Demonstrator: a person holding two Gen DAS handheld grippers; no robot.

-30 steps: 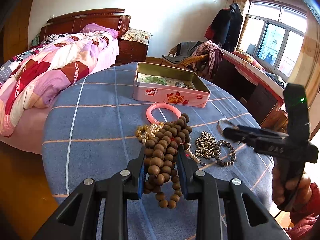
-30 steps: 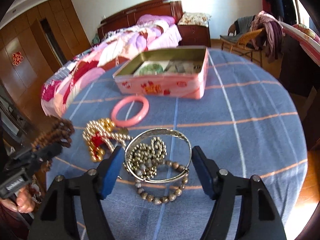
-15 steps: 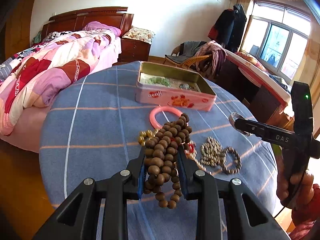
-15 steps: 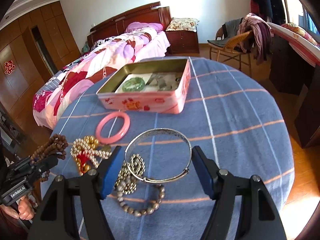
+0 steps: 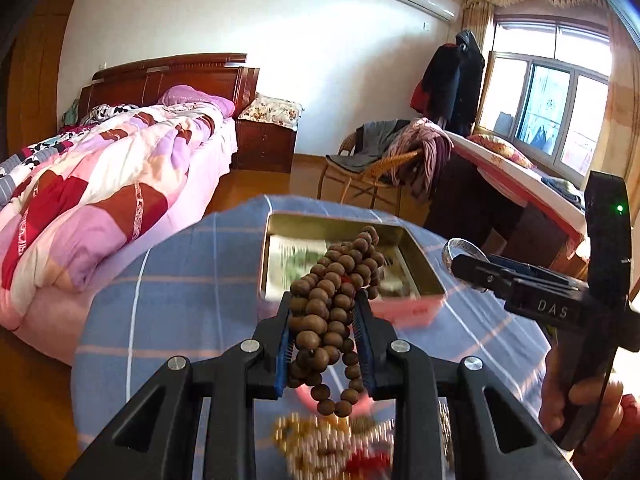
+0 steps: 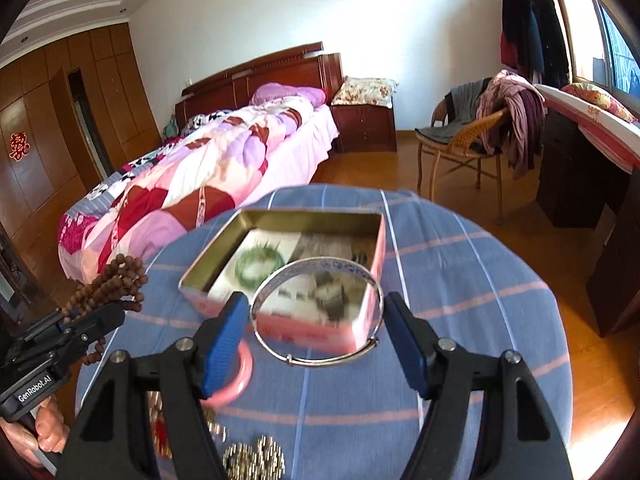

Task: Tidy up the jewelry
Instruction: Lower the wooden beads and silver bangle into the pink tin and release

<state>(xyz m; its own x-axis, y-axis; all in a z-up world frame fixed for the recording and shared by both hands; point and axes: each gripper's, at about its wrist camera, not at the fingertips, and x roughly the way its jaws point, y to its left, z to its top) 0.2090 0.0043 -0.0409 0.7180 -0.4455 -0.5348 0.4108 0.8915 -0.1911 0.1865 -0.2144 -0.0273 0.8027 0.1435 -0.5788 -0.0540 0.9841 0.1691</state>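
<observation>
My left gripper is shut on a bunch of brown wooden beads and holds it in the air just before the open pink tin box. My right gripper is shut on a silver bangle, held flat above the near wall of the tin. A green bracelet lies inside the tin. On the blue cloth below lie a pink bangle, a gold bead string and a metal bead string. The left gripper with its beads shows at the right view's left edge.
The round table with the blue checked cloth drops off on all sides. A bed stands to the left, a wicker chair with clothes behind, and a dark desk to the right.
Both grippers have risen from the table and moved forward to the tin, the left carrying the wooden beads, the right lifting the silver bangle off the cloth.
</observation>
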